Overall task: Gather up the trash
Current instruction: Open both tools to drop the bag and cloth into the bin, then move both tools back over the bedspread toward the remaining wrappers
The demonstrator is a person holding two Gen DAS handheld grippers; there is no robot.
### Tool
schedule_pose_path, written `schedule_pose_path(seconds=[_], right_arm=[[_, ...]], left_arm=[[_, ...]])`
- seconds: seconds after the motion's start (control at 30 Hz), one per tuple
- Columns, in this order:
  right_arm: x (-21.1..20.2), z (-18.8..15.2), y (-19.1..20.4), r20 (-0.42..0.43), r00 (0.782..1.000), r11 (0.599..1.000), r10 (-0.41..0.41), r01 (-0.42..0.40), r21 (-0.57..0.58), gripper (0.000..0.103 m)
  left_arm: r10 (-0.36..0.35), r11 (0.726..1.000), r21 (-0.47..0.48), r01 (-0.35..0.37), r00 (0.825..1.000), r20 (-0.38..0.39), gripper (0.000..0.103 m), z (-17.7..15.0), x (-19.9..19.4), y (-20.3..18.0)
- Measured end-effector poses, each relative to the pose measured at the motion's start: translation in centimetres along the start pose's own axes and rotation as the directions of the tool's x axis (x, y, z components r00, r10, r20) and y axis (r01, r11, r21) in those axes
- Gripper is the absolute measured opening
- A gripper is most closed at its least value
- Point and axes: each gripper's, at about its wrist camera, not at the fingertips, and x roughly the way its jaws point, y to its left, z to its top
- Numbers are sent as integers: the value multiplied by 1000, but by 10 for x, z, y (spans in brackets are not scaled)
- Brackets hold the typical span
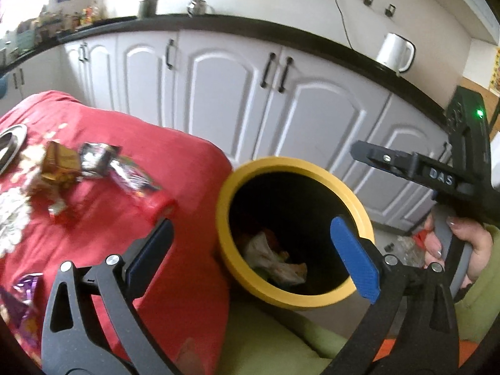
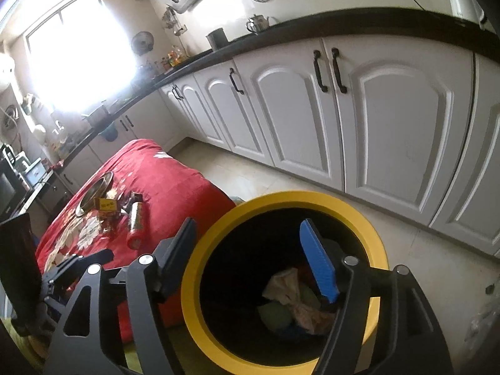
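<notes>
Claws, left [image 1: 253, 251] and right [image 2: 250, 259], gape empty; right one reads "DAS".

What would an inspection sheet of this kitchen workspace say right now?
Surface: table under a red cloth, beside the bin.
Job's things: yellow-rimmed bin with crumpled trash inside; wrappers on the cloth.
Clutter: metal plate and a small box on the table.
Grippers: left hand-held gripper open, empty; right hand-held gripper open over the bin, empty.
Cables: one cord hanging from a wall socket.
Surroundings: white cabinets, dark countertop, white kettle, bright window.
</notes>
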Motion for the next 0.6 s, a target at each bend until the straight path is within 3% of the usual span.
schedule_pose_path(seconds=[0.23, 0.6], right_arm=[[-10, 3, 22, 35, 999, 999, 23, -21, -48, 74], [-20, 2, 59, 50, 997, 990, 58, -51, -133, 77]], left_arm=[[48, 998, -34, -46, 997, 53, 92, 4, -22, 15], [102, 991, -95, -90, 988, 120, 92, 6, -52, 40]])
